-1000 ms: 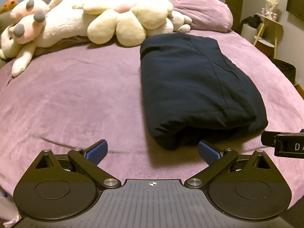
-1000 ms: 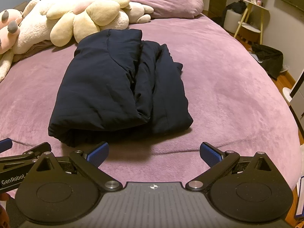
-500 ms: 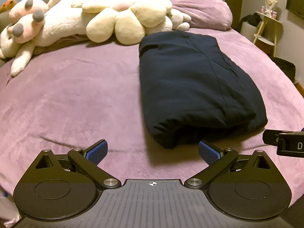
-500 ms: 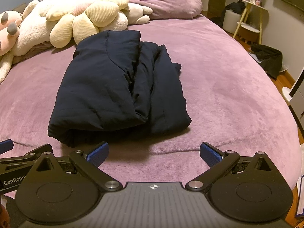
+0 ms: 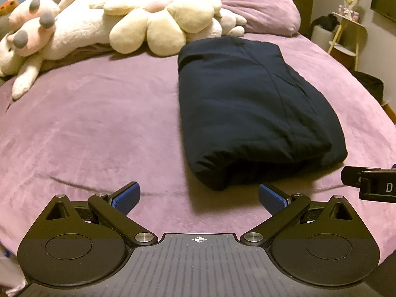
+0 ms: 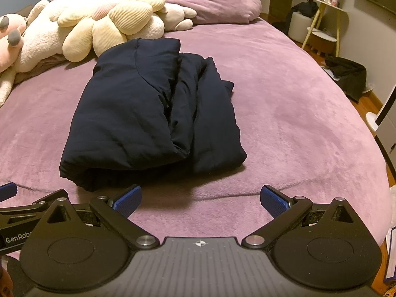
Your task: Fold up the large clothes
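Observation:
A dark navy garment (image 5: 250,109) lies folded into a thick long bundle on the purple bed (image 5: 99,123). In the right wrist view the same garment (image 6: 153,118) shows layered folds along its right side. My left gripper (image 5: 199,196) hovers open near the front edge of the bed, just short of the bundle's near end, holding nothing. My right gripper (image 6: 201,199) is open too and empty, a little back from the bundle's near right corner. Each gripper's body shows at the edge of the other's view.
Large cream and pink plush toys (image 5: 104,24) and a purple pillow (image 5: 262,14) line the head of the bed. A yellow side table (image 6: 324,17) and a dark bag (image 6: 346,74) stand on the floor to the right. White wardrobe doors fill the back wall.
Both grippers have drifted slightly back and up from the garment; both stay open. The garment has not moved.

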`<state>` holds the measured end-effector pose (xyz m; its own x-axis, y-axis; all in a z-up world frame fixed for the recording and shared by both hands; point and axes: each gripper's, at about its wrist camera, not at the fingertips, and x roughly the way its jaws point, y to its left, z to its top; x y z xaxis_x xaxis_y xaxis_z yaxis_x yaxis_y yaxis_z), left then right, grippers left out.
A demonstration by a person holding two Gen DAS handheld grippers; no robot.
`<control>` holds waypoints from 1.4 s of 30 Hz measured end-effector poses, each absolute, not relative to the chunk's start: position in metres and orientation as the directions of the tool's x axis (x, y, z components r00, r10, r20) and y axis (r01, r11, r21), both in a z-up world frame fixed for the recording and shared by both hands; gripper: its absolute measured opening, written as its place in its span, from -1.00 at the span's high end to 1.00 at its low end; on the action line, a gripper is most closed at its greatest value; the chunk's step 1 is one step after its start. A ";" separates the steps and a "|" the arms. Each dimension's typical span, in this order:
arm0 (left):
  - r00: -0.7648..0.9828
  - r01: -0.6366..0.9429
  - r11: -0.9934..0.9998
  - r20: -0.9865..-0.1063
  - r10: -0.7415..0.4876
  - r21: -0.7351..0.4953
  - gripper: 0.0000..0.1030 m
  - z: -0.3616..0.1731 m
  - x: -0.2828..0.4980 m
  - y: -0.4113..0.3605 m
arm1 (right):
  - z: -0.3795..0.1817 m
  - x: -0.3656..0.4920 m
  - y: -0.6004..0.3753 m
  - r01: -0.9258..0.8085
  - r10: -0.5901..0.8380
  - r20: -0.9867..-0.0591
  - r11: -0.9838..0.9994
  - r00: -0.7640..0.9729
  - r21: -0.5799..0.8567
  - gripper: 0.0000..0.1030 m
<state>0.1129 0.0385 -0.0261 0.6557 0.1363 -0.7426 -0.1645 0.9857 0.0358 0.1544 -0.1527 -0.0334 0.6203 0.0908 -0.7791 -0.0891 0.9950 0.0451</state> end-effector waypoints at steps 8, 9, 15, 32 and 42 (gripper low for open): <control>0.657 -0.160 0.987 -0.743 0.130 0.031 -1.00 -0.027 0.112 0.038 | -0.034 0.155 -0.152 -0.090 0.090 -0.780 0.995 0.620 0.044 -0.98; 0.657 -0.160 0.987 -0.743 0.129 0.030 -1.00 -0.026 0.113 0.038 | -0.034 0.155 -0.152 -0.089 0.090 -0.780 0.995 0.620 0.044 -0.98; 0.656 -0.156 0.987 -0.742 0.138 0.046 -1.00 -0.027 0.113 0.036 | -0.034 0.155 -0.152 -0.089 0.089 -0.780 0.995 0.619 0.044 -0.98; 0.679 -0.141 0.989 -0.722 0.131 0.047 -1.00 -0.023 0.111 0.033 | -0.034 0.155 -0.150 -0.091 0.086 -0.780 0.995 0.619 0.038 -0.98; 0.676 -0.152 0.987 -0.725 0.135 0.042 -1.00 -0.021 0.113 0.036 | -0.033 0.155 -0.145 -0.092 0.071 -0.780 0.996 0.622 0.017 -0.98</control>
<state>0.1129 0.0361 -0.0213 0.6759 0.1346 -0.7246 -0.1521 0.9875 0.0415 0.1547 -0.1453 -0.0331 0.6216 0.0706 -0.7801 -0.0915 0.9957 0.0172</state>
